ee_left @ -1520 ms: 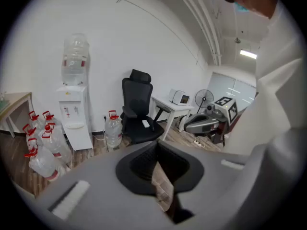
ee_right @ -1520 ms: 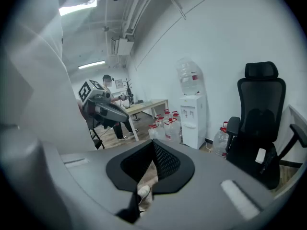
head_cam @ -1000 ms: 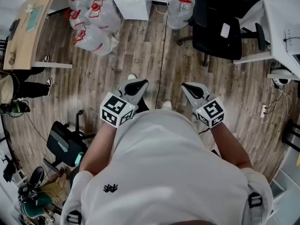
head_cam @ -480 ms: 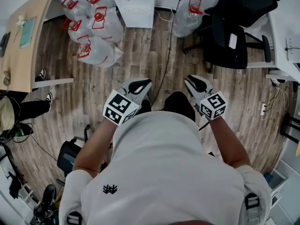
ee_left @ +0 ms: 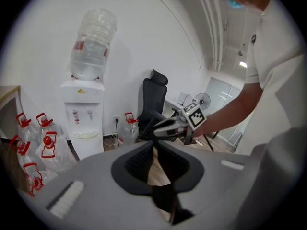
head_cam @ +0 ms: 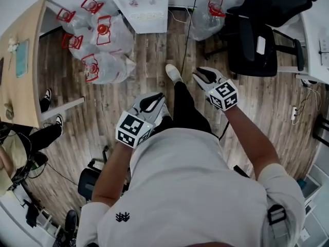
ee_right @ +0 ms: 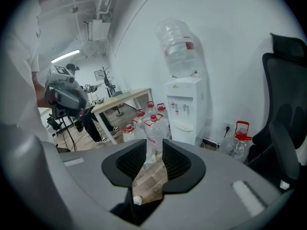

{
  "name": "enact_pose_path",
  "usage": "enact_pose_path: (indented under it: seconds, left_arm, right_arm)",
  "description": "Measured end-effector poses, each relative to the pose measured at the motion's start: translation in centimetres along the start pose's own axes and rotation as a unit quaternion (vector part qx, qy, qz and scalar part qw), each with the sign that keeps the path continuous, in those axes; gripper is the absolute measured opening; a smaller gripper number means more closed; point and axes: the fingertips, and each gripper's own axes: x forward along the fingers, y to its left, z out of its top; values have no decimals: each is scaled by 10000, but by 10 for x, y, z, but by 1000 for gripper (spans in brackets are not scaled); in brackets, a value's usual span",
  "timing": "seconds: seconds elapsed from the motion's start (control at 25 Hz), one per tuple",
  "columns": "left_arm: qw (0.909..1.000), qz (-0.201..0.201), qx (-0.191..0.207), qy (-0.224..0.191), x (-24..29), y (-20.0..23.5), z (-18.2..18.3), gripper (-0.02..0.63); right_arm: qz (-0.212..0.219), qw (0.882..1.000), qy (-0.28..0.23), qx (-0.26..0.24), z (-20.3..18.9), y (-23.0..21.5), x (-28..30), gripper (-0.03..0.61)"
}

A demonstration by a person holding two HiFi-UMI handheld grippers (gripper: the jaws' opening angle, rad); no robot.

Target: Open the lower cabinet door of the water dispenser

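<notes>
The white water dispenser (head_cam: 141, 4) stands against the far wall with an upturned bottle (ee_left: 93, 42) on top; its lower cabinet door (ee_left: 88, 147) is closed. Both grippers hang in the air well short of it. My left gripper (head_cam: 150, 103) is near the person's body, its jaws a narrow slit apart with only floor showing between them (ee_left: 152, 147). My right gripper (head_cam: 203, 76) reaches further ahead, level with the person's forward foot. Its jaws (ee_right: 154, 150) are opening and nothing is between them. The dispenser (ee_right: 184, 109) lies straight ahead of the right gripper.
Several large water jugs with red caps (head_cam: 103, 40) lie on the wood floor left of the dispenser, and one more jug (head_cam: 208, 14) stands to its right. A black office chair (head_cam: 257, 40) is at the right, a wooden desk (head_cam: 25, 60) at the left. A cable (head_cam: 185, 40) runs across the floor.
The person has stepped toward the dispenser, which now sits nearer in the head view. The right gripper has pushed ahead of the left and its jaws have parted.
</notes>
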Motion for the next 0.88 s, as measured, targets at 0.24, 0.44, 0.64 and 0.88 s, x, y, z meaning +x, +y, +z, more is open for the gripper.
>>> enact_pose_path:
  seconds: [0.24, 0.44, 0.64, 0.88]
  left_arm:
    - [9990, 101, -271, 354, 47, 59, 20, 57]
    - [9987, -101, -230, 452, 114, 99, 42, 57]
    - [9986, -153, -323, 394, 175, 141, 51, 57]
    - [9969, -340, -362, 603, 216, 168, 46, 57]
  right_arm:
    - [98, 9993, 356, 30, -13, -93, 113, 95]
    - [175, 9969, 744, -184, -36, -181, 220, 112]
    - [295, 9920, 1123, -500, -67, -242, 315, 129]
    - [185, 9882, 1374, -646, -100, -300, 405, 150]
